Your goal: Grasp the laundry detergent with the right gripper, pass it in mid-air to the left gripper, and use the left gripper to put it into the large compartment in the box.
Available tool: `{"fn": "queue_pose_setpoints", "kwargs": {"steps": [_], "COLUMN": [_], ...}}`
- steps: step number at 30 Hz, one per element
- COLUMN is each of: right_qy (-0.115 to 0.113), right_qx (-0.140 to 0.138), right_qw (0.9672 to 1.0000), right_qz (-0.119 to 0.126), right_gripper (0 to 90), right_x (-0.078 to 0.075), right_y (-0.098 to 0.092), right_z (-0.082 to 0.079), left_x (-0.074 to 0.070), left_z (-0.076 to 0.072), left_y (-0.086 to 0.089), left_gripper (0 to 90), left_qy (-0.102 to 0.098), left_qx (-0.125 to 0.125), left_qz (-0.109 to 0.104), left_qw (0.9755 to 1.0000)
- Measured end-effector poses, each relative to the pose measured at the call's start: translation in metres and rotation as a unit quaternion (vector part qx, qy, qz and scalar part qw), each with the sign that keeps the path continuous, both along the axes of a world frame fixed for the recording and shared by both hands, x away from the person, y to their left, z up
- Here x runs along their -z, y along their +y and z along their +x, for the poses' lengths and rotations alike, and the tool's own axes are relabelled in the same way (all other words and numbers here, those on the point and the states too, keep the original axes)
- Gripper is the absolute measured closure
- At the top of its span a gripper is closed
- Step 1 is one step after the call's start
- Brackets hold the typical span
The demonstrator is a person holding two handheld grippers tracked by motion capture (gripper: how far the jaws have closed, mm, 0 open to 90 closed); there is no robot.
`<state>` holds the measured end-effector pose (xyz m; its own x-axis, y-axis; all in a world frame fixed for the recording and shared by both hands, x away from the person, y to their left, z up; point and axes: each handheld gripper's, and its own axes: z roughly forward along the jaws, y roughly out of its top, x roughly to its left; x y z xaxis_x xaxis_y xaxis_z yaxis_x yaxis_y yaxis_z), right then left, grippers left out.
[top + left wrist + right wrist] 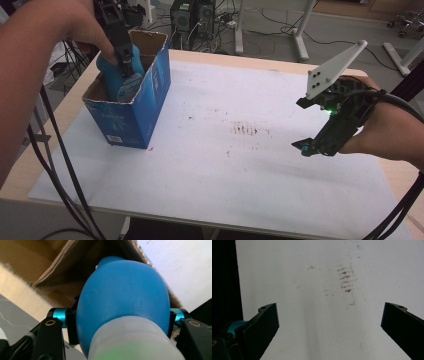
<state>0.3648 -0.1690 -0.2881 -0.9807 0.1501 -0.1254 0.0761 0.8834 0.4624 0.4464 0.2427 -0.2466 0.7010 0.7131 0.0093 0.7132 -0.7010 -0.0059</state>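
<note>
Blue bottle [116,75] sits inside the open blue carton [145,107], upper left of frame, clamped in my left claw [131,70]. I'd move it straight vertically, clear of the cardboard walls. Right claw [312,125] hovers agape, empty, over the bench [225,165].

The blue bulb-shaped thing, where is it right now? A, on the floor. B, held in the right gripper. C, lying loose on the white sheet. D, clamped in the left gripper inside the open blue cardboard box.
D: the left gripper has its jaws shut on the blue bulb, down inside the open blue cardboard box; the right gripper is open over the white sheet.
</note>
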Motion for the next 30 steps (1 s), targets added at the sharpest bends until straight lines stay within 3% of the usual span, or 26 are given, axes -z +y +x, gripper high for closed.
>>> {"fn": "queue_pose_setpoints", "kwargs": {"steps": [4,13,15,23,30], "right_qy": [0.002,0.0,0.002,0.002,0.003], "right_qx": [0.004,0.007,0.007,0.007,0.004], "right_qw": [1.0,0.9999,0.9999,0.9999,0.9999], "right_qz": [-0.005,-0.009,-0.009,-0.011,-0.012], "right_gripper": [0.9,0.9,0.9,0.9,0.9], "right_x": [0.002,0.003,0.003,0.004,0.005], "right_y": [-0.001,-0.001,0.0,0.003,0.005], "right_z": [0.0,-0.001,-0.001,-0.001,-0.001], "left_x": [0.016,0.042,0.042,0.042,0.035], "left_z": [0.0,0.002,0.003,0.004,0.003], "left_y": [0.0,0.001,0.003,0.006,0.007], "left_gripper": [37.7,37.6,37.6,37.0,27.6], "left_qy": [0.008,0.02,0.013,0.023,0.021], "left_qx": [0.039,0.063,0.066,0.069,0.062], "left_qz": [0.003,-0.006,-0.015,-0.021,-0.025], "left_qw": [0.9992,0.9978,0.9976,0.9971,0.9975]}}
